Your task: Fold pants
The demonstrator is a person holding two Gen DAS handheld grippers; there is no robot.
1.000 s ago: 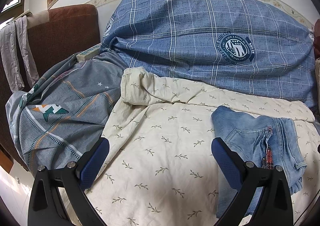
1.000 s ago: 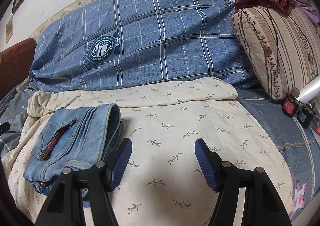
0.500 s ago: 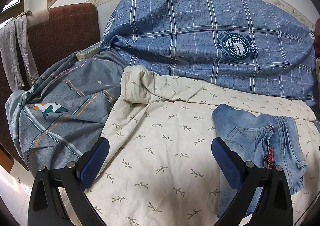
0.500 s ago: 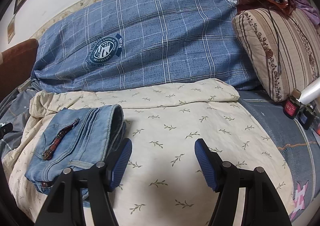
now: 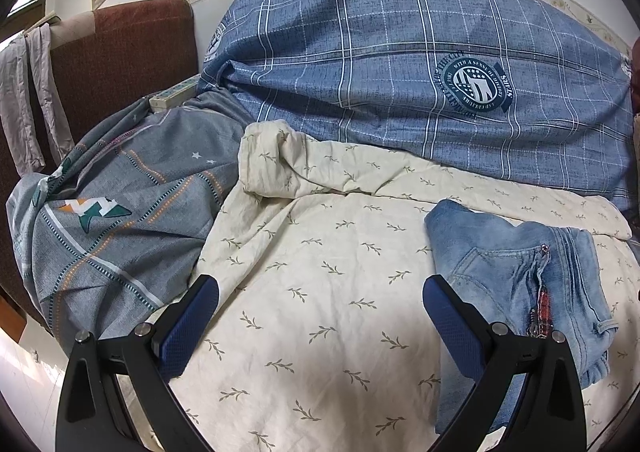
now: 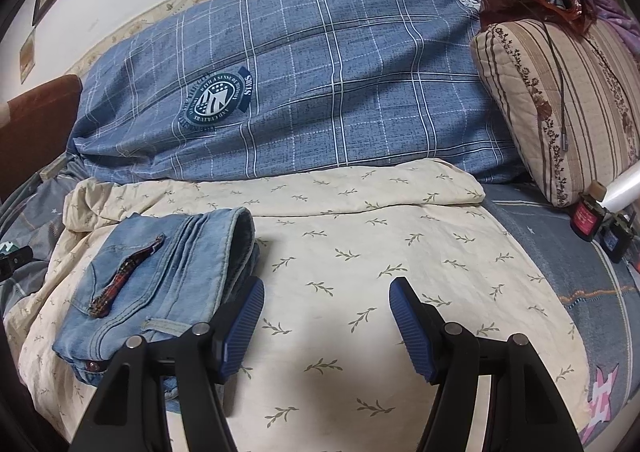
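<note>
The pants are light blue jeans (image 5: 520, 284), folded into a compact bundle with a red plaid strip showing. They lie on a cream leaf-print sheet (image 5: 320, 284). In the right wrist view the jeans (image 6: 160, 284) sit at the left. My left gripper (image 5: 320, 316) is open and empty, above the sheet, with the jeans beside its right finger. My right gripper (image 6: 326, 316) is open and empty, with the jeans just beside its left finger.
A large blue plaid duvet (image 5: 400, 63) is piled behind the sheet. A grey patterned cover (image 5: 112, 219) lies left by a brown headboard (image 5: 120, 59). A striped pillow (image 6: 560, 99) and small bottles (image 6: 588, 215) are at the right.
Both views have drifted slightly; the jeans appear a little lower and nearer in each. Both grippers stay open and empty.
</note>
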